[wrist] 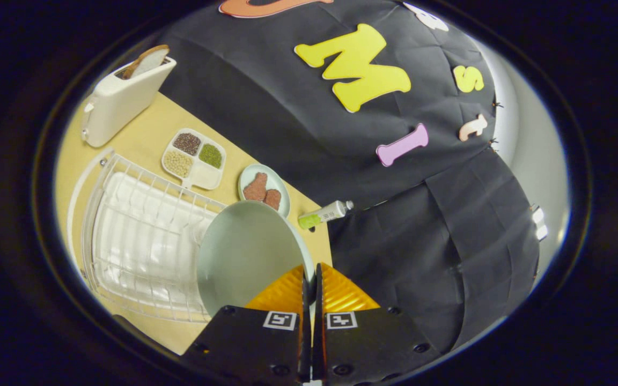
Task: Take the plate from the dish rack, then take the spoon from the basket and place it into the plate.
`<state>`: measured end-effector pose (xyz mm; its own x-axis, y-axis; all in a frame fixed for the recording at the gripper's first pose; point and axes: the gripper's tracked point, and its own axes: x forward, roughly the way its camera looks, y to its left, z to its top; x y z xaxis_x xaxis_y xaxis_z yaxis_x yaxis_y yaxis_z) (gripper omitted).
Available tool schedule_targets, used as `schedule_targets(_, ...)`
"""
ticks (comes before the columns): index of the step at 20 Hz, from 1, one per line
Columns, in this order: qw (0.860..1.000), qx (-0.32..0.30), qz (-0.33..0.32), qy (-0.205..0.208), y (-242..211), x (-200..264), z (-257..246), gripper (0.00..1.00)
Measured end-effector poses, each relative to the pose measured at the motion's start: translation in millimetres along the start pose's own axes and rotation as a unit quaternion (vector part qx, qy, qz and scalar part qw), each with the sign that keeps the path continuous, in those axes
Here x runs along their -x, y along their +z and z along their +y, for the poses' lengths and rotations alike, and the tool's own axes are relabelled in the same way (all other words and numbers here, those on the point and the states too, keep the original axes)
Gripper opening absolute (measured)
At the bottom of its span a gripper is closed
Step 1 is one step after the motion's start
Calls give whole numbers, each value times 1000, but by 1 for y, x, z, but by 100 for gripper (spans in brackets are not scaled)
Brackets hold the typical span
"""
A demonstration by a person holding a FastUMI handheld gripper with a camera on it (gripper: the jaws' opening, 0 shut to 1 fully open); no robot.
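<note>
Gripper (310, 273): fingers nearly closed, pinching plate (244, 252) rim | Plate: edge-on between fingers, above rack (142, 241) | Risk: thin rim grip may let plate pivot or slip; low carry could clip rack wires

A tan tabletop (142, 136) meets the booth's creased black cloth wall (266, 112), with a pale wall (529, 150) beyond.

Nothing here reads as words or numbers. The hand-held gripper (310, 276), its fingers pinched on the plate (244, 252), carries two square coded markers without letters. The tube (324, 214) has print too small to read.
</note>
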<state>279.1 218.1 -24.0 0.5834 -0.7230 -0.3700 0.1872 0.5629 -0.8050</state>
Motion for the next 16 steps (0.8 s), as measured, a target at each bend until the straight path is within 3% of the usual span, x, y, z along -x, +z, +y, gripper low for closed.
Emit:
schedule_targets(4,997,-42,-45,44,-11,12,-29,7)
schedule_targets(8,983,-103,-56,145,-46,17,-42,7)
schedule_targets(14,934,-181,-41,306,-124,10,-40,7)
schedule_targets(16,920,-192,-31,341,-151,2,-32,7)
